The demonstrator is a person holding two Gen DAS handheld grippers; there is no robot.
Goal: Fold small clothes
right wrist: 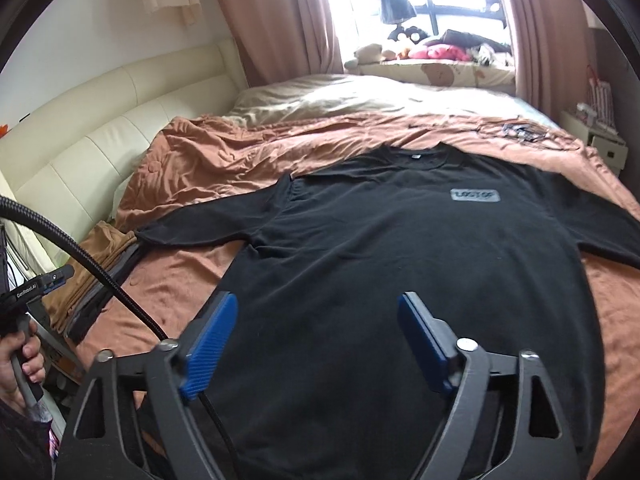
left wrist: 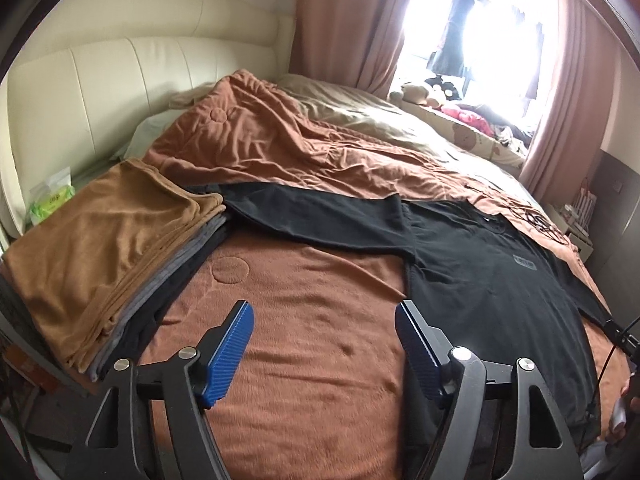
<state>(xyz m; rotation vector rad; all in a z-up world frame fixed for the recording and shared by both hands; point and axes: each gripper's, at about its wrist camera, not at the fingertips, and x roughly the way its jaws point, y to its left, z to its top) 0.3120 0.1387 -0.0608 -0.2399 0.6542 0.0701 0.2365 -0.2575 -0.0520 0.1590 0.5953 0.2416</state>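
Note:
A black T-shirt (right wrist: 380,248) with a grey chest logo lies spread flat, front up, on the brown bedspread (left wrist: 304,304); the same black T-shirt (left wrist: 492,280) fills the right of the left wrist view, one sleeve stretched left. My left gripper (left wrist: 324,312) hovers open over bare bedspread just left of the shirt's side edge, nothing between its blue pads. My right gripper (right wrist: 316,304) hangs open above the shirt's lower body, pads apart and empty. A stack of folded clothes (left wrist: 108,252), tan on top, sits at the left.
A cream padded headboard (left wrist: 120,80) runs along the left. Rumpled bedding (left wrist: 280,132) lies beyond the shirt, soft toys (right wrist: 420,50) on the window ledge. A person's hand (right wrist: 20,360) and a black cable (right wrist: 100,272) show at left. A white nightstand (right wrist: 600,140) stands at right.

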